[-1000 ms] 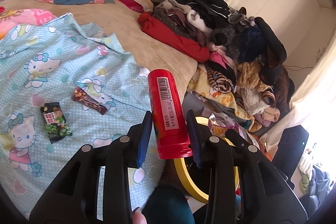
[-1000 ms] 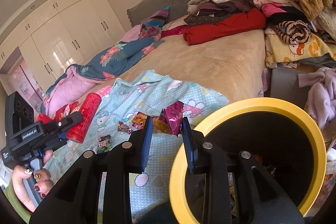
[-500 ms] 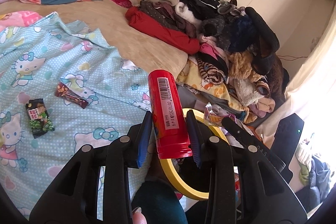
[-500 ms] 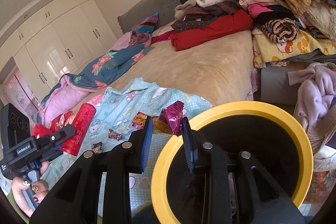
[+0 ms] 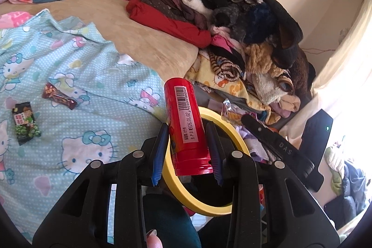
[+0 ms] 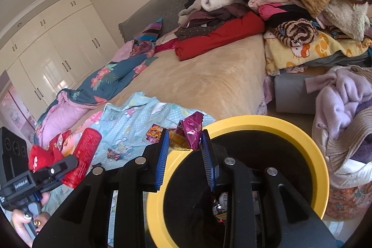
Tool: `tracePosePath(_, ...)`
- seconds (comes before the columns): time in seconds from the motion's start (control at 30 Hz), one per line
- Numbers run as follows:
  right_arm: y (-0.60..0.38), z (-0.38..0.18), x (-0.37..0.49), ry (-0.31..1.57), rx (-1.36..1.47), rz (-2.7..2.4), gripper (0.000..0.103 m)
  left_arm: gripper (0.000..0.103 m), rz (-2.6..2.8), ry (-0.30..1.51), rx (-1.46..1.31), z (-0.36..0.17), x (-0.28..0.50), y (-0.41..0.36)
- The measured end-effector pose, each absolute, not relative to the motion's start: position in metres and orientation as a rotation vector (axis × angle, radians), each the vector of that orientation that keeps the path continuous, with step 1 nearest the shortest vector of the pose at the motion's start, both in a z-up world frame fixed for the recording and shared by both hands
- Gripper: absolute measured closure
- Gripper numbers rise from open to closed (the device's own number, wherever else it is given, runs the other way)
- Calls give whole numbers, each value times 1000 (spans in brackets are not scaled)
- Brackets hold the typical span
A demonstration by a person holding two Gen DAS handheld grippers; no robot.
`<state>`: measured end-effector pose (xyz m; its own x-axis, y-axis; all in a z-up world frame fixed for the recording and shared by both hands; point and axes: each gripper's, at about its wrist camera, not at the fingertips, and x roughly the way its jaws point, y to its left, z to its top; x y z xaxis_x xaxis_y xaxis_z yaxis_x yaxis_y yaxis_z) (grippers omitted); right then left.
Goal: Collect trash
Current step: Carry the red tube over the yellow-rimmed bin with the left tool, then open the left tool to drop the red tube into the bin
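Now, left tongs clamped on the red tube, held over the yellow-rimmed bin edge. Right tongs clamped on the magenta foil wrapper at the bin's near rim. Risk: tube sits partly outside the rim, so a release here could bounce it off. Farther out, candy bar wrapper and green snack packet lie on the Hello Kitty sheet.

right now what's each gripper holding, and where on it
The left hand-held gripper clamps the red tube across its lower body, near the cap end. The right hand-held gripper pinches the magenta foil wrapper at its lower edge.
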<state>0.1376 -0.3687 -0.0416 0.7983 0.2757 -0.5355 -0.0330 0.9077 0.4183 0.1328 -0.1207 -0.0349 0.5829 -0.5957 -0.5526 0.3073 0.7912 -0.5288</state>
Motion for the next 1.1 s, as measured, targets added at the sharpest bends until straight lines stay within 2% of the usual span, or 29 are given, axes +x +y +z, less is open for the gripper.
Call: tracePosePath(1.1,-421,-81,140,691,452,35,76,77,-635,929,-280,-85,132,-189)
